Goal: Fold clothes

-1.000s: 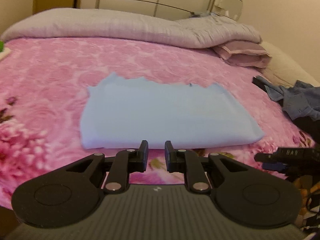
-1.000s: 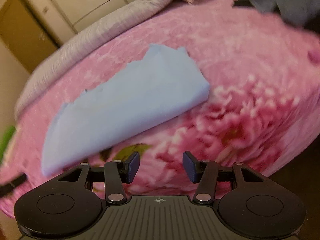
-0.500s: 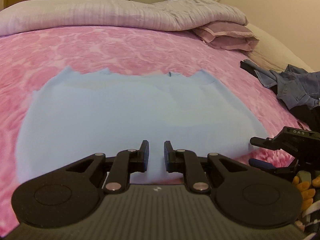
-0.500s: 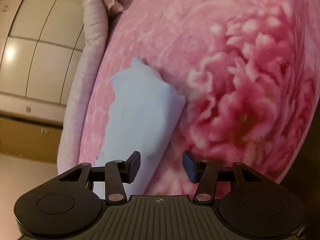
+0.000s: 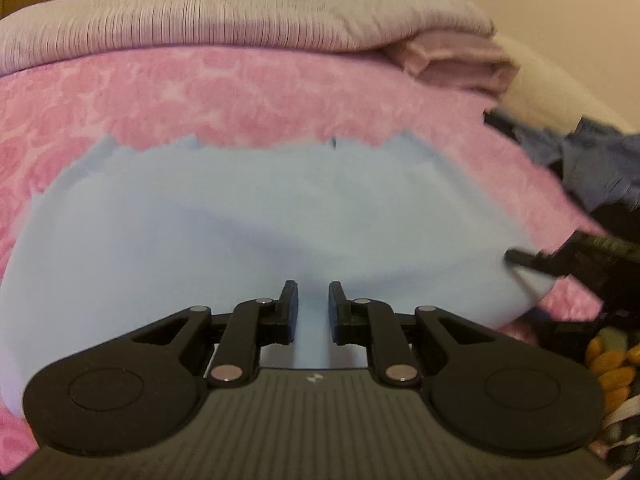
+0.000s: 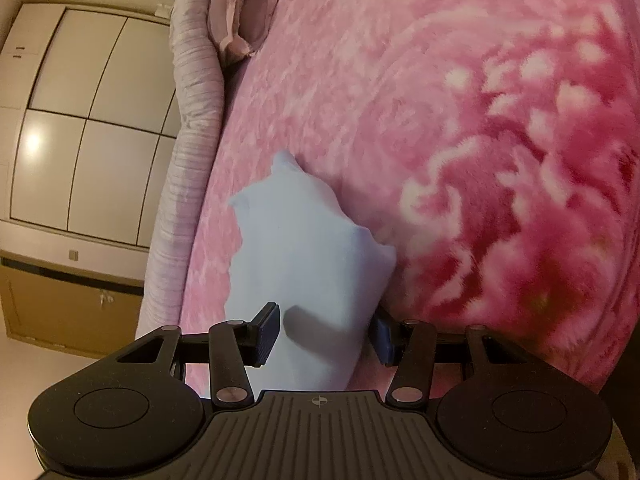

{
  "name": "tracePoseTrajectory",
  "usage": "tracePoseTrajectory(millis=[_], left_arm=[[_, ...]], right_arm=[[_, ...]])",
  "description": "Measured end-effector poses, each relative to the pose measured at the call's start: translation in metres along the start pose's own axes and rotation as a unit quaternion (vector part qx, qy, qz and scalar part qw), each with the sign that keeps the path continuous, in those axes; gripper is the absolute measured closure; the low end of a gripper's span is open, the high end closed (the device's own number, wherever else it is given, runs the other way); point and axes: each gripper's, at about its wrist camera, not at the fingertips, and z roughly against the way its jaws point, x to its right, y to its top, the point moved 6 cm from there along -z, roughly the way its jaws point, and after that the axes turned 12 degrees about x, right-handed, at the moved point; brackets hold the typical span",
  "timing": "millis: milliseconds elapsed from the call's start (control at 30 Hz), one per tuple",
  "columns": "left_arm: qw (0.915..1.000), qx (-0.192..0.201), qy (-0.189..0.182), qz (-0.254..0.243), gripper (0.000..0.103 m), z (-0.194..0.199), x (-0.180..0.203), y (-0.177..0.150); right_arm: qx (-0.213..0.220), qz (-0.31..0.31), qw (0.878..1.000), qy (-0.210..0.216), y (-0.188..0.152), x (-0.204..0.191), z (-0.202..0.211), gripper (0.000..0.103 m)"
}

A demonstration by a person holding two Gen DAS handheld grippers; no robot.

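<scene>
The pale blue folded cloth garment (image 5: 260, 224) lay flat on the pink floral plush bedspread (image 5: 240, 92). The left gripper (image 5: 309, 307) hovered over its near edge, jaws narrowly parted, holding nothing. The right gripper (image 6: 324, 330) stood wide apart, straddling the garment's right end, not yet closed.

Risk: the fingers might pinch only the top layer (edges looked thin and stacked), so the layers would slide apart on lifting.

The left view alone showed the heap of dark blue clothes (image 5: 592, 160) to the right; the right view alone showed its jaw gap.
</scene>
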Motion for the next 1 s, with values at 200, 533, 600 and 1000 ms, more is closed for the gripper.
tracePoseTrajectory(millis=[200, 533, 600, 1000], left_arm=[[0.9992, -0.031, 0.02, -0.017, 0.09, -0.025, -0.004, -0.015], [0.9956, -0.027, 0.03, 0.085, 0.09, 0.015, -0.043, -0.002], [0.9922, -0.016, 0.038, 0.117, 0.09, 0.032, -0.063, 0.001], [0.9545, 0.022, 0.042, 0.294, 0.091, 0.104, -0.157, -0.007]], right_arm=[[0.012, -0.004, 1.0, 0.003, 0.001, -0.001, -0.005, 0.052], [0.005, 0.121, 0.992, -0.042, -0.01, -0.023, -0.013, 0.079], [0.02, 0.251, 0.967, -0.029, -0.035, -0.048, -0.01, 0.084], [0.005, 0.759, 0.641, 0.116, -0.226, -0.152, 0.002, 0.092]])
